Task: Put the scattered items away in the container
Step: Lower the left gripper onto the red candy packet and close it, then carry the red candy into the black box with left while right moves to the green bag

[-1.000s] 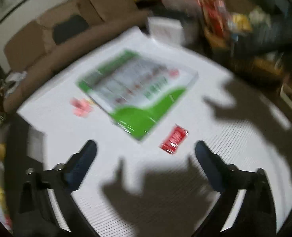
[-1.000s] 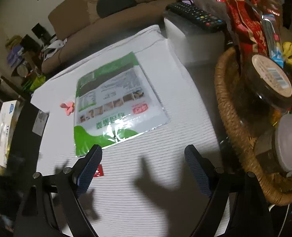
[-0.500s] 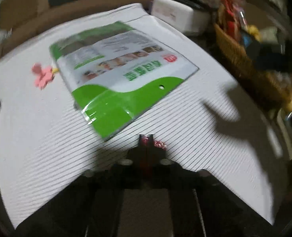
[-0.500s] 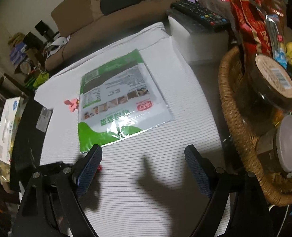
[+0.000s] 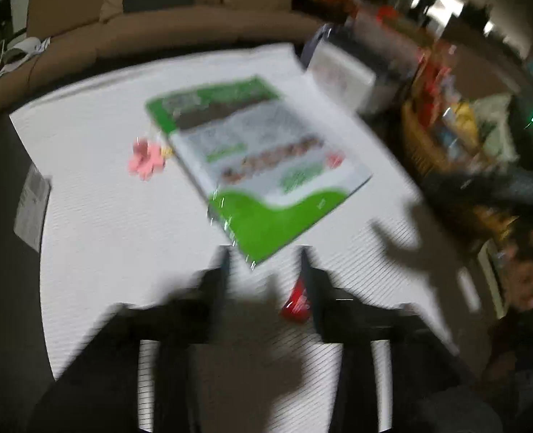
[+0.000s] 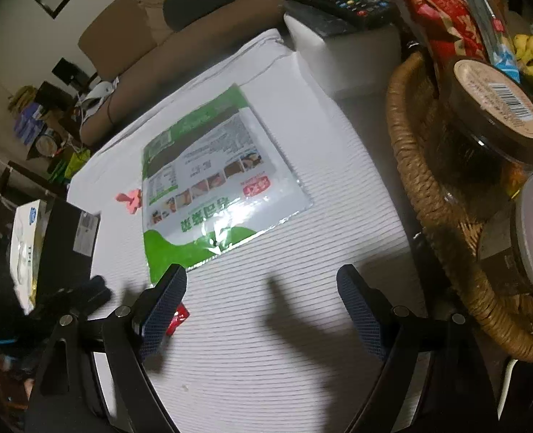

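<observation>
— Red sachet lies on the white mat, against the inner face of my left gripper's right finger, jaws partly parted, gripping nothing.
— Risk?
— Blur; closing off-centre could flick it away. My right gripper hovers wide open, empty, beside the wicker basket.

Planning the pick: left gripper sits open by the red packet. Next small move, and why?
Probably shift the left gripper slightly sideways to centre it on the red packet, then close. Its jaws stand apart, and the packet lies on the striped cloth off-centre, beside the right-hand finger, not pinched. The frame is blurred, so contact is unclear.
</observation>
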### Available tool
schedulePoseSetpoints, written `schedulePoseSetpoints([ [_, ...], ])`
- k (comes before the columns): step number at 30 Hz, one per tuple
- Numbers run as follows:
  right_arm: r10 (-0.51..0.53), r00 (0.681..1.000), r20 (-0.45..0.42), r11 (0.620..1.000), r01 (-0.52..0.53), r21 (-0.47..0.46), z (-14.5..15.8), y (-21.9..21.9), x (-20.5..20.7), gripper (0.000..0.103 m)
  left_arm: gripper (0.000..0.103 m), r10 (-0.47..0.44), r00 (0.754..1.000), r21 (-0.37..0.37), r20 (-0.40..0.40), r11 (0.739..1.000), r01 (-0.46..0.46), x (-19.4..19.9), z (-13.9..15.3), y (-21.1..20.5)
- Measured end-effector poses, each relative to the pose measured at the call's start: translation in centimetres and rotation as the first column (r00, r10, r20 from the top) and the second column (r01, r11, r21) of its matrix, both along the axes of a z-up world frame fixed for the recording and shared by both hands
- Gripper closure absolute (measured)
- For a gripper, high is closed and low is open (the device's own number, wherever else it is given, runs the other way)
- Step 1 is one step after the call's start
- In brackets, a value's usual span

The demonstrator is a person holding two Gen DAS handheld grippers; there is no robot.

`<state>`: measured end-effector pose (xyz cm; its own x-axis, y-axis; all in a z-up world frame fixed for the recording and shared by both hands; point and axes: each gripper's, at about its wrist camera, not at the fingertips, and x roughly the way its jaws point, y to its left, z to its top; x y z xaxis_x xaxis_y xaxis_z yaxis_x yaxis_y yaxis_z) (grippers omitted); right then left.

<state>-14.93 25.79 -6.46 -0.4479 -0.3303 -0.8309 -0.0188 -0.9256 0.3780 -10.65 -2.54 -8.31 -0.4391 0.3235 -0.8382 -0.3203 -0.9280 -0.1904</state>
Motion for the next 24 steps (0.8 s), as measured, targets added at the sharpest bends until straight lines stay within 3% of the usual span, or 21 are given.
schedulePoseSetpoints([
  [3, 0.014, 1.0, -0.001, 1.0, -0.014, 0.019, 0.0, -0.4, 0.0, 0.015, 0.057, -0.027, 0.998, -0.04, 0.058, 0.999, 0.03, 0.0, -2.5, 1.7],
  [6, 0.022, 1.0, 0.001, 0.999, -0.022, 0.027, -0.1, -0.7, 0.1, 0.015, 0.044, -0.117, 0.992, -0.102, 0.039, 0.987, 0.12, 0.8, -3.4, 4.2],
  [9, 0.03, 0.999, 0.02, 0.999, -0.031, 0.044, -0.4, -0.7, 0.0, 0.015, 0.046, -0.236, 0.972, -0.22, -0.003, 0.948, 0.23, 2.4, -4.0, 6.7],
  [10, 0.03, 0.999, 0.028, 0.998, -0.031, 0.05, -0.5, -0.6, -0.1, 0.015, 0.055, -0.269, 0.963, -0.235, 0.007, 0.936, 0.263, 2.7, -4.4, 7.2],
  [13, 0.02, 0.999, 0.036, 0.999, -0.021, 0.038, -0.5, -0.1, -0.1, 0.015, 0.081, -0.28, 0.96, -0.198, 0.022, 0.94, 0.279, 2.9, -4.8, 7.2],
  [14, 0.017, 0.999, 0.035, 0.999, -0.018, 0.032, -0.4, 0.0, 0.0, 0.015, 0.086, -0.272, 0.962, -0.189, 0.026, 0.944, 0.272, 2.7, -4.8, 7.1],
  [19, 0.028, 0.999, 0.017, 0.998, -0.029, 0.057, 0.1, 0.1, 0.0, 0.015, 0.086, -0.263, 0.965, -0.17, 0.018, 0.95, 0.262, 2.8, -4.3, 7.2],
  [24, 0.047, 0.999, 0.008, 0.995, -0.048, 0.086, 0.1, -0.2, -0.2, 0.015, 0.086, -0.191, 0.98, -0.12, -0.054, 0.976, 0.183, 2.7, -0.2, 5.4],
])
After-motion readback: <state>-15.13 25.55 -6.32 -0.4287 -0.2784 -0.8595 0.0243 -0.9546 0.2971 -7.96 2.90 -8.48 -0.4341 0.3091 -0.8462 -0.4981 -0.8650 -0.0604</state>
